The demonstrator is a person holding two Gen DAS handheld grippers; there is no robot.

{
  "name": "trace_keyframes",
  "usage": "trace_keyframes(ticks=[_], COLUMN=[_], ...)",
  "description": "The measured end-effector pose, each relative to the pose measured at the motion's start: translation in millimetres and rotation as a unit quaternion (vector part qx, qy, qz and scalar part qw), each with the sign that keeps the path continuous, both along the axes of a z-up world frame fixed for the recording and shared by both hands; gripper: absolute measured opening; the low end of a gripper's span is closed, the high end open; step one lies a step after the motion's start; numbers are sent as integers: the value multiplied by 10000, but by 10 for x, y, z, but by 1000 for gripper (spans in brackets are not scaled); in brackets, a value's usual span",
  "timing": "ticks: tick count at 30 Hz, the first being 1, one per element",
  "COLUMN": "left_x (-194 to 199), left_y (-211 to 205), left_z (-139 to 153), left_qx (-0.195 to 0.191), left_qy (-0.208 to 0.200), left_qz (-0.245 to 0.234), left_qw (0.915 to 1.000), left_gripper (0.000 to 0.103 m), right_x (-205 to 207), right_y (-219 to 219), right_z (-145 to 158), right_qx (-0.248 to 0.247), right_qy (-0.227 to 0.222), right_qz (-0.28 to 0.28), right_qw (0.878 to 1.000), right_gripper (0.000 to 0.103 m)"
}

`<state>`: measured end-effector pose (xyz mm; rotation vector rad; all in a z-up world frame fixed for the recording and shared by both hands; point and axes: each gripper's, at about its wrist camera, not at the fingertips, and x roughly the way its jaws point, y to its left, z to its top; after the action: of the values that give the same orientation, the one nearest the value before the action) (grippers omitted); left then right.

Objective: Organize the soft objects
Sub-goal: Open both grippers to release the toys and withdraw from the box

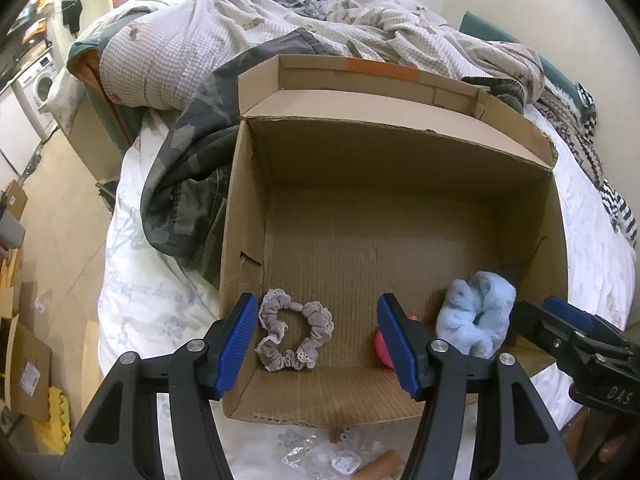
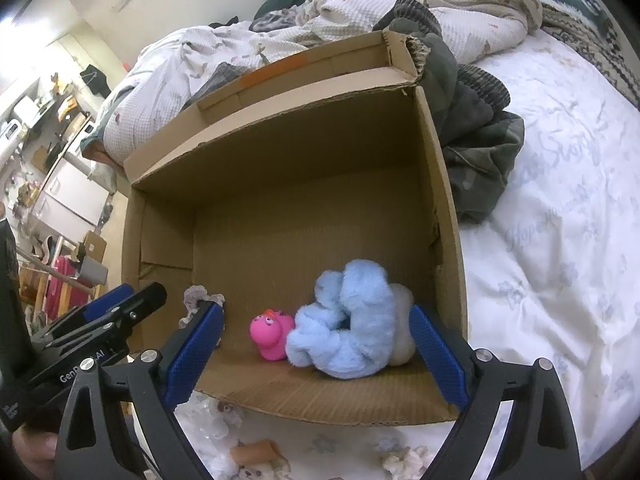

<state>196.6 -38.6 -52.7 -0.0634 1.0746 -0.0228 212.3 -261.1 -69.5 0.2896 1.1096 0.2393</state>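
Observation:
An open cardboard box (image 1: 400,168) (image 2: 288,160) stands on the bed. Inside lie a mauve lace-trimmed scrunchie (image 1: 294,334) (image 2: 194,300), a fluffy light blue scrunchie (image 1: 476,314) (image 2: 348,328), a pink rubber duck (image 2: 271,334) (image 1: 382,350) and a white soft item (image 2: 402,344) behind the blue one. My left gripper (image 1: 318,344) is open and empty above the box's near wall, by the mauve scrunchie. My right gripper (image 2: 316,348) is open and empty, its fingers either side of the duck and blue scrunchie. It also shows at the right of the left wrist view (image 1: 576,336).
A crumpled checked duvet (image 1: 208,40) and camouflage clothing (image 1: 188,184) (image 2: 476,152) lie behind and beside the box. Small soft items and brown tubes (image 2: 256,450) lie on the white sheet in front of the box. The floor with cardboard (image 1: 28,364) is on the left.

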Motion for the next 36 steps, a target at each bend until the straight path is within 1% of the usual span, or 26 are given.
trace_keyframes(ticks=[3,7,16,23,27,29,33,36], left_x=[6,-4,-129,-282,-395,-443,-557,-662], left_y=[-11,8,19,47,78,89,94,76], left_z=[-18,-3,164,260,290,301,304,296], left_qx=[108,39,-24,231,453,472,368,436], left_qy=[52,54,-182,-295,-357,-361,-310,-310], left_qz=[15,41,83,88,91,98,85,33], left_qw=[9999,10000,9998,9993,9983,9982,9988,9986], left_gripper=[59,59,59,59,59,59,59,59], right_x=[7,10,-27,-81,-148,-193,-287,-362], right_y=[-6,-12,-2,2,-15,-23,-40,-76], right_z=[-20,-33,19,78,104,132,189,224], right_qx=[-2,41,40,-36,-51,-34,-37,-69], right_qy=[64,124,74,-14,-10,-30,-74,-92], right_qz=[0,-13,-20,-28,-37,-33,-13,-3], right_qw=[10000,9999,10000,10000,10000,10000,10000,9999], right_gripper=[100,100,100,100,100,100,100,100])
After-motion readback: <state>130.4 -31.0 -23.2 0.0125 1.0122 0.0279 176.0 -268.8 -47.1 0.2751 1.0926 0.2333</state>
